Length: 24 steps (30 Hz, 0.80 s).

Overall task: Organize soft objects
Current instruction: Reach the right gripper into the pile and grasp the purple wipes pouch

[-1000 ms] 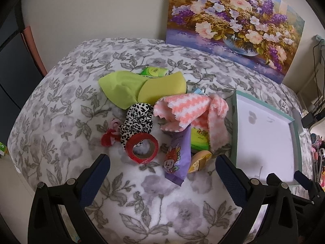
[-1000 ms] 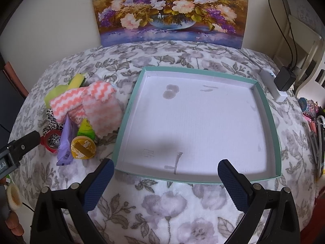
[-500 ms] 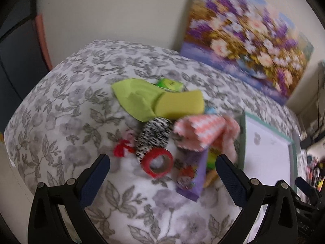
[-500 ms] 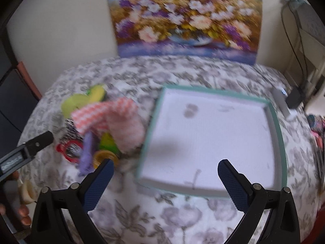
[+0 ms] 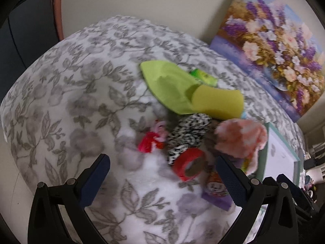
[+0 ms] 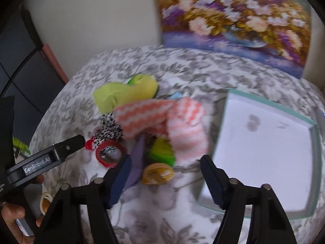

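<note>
the left gripper (image 6: 67, 148), marked "genrobot.ai", gapes empty; the right gripper (image 6: 165, 174)'s jaws, just narrowing, pinch nothing.

A pink-and-white zigzag cloth (image 6: 162, 120) lies crumpled atop the heap, beside the teal-rimmed tray (image 6: 270, 103). Behind it sit a lime-green cloth (image 5: 166, 85) and a yellow sponge (image 5: 219, 101) — touching. A black-and-white spotted scrunchie (image 5: 189, 132) lies just beside a red-and-pink hair tie (image 5: 152, 140).

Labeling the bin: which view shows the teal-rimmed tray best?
Right wrist view: the teal-rimmed tray shows nearly whole, white floor and three rim sides visible, empty. Left wrist view catches only a narrow slice at the right edge, partly behind the pink cloth.
</note>
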Each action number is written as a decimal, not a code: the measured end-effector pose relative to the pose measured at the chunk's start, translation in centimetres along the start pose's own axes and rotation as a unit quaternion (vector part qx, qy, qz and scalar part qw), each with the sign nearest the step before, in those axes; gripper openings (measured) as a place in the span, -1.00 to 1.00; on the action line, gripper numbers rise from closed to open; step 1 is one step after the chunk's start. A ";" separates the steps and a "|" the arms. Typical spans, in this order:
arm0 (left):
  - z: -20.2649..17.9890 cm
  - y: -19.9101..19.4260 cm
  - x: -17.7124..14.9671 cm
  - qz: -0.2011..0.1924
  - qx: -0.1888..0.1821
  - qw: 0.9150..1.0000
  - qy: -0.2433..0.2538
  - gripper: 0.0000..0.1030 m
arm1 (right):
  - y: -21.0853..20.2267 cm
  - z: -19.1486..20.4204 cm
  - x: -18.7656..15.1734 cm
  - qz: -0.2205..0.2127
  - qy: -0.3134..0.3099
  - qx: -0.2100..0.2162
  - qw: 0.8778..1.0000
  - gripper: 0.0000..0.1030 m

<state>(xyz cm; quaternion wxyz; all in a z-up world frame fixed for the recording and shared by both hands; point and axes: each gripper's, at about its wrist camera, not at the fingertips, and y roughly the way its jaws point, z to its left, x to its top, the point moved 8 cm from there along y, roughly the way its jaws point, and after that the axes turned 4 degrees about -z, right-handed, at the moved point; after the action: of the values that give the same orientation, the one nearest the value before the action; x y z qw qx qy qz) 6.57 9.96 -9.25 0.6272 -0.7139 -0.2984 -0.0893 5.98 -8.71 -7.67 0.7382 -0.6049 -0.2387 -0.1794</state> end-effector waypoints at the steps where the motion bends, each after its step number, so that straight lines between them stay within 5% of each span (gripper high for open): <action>1: 0.4 0.3 -0.1 0.004 0.003 1.000 -0.003 1.00 | 0.6 0.5 -0.2 0.007 -0.005 0.005 1.000 0.35; 17: -0.1 1.9 -1.5 0.043 -0.052 0.997 -0.022 0.74 | 5.4 5.2 -1.8 0.057 -0.052 0.050 0.996 -0.44; 24: -0.6 2.7 -2.1 0.064 -0.061 0.996 -0.019 0.43 | 5.6 4.7 -2.1 0.061 -0.031 0.065 0.996 -0.47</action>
<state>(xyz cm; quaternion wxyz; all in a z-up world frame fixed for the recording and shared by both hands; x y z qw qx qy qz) 6.45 8.62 -12.43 0.5808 -0.7701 -0.2584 -0.0535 6.74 -3.05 -12.63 0.7775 -0.5746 -0.2351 -0.1000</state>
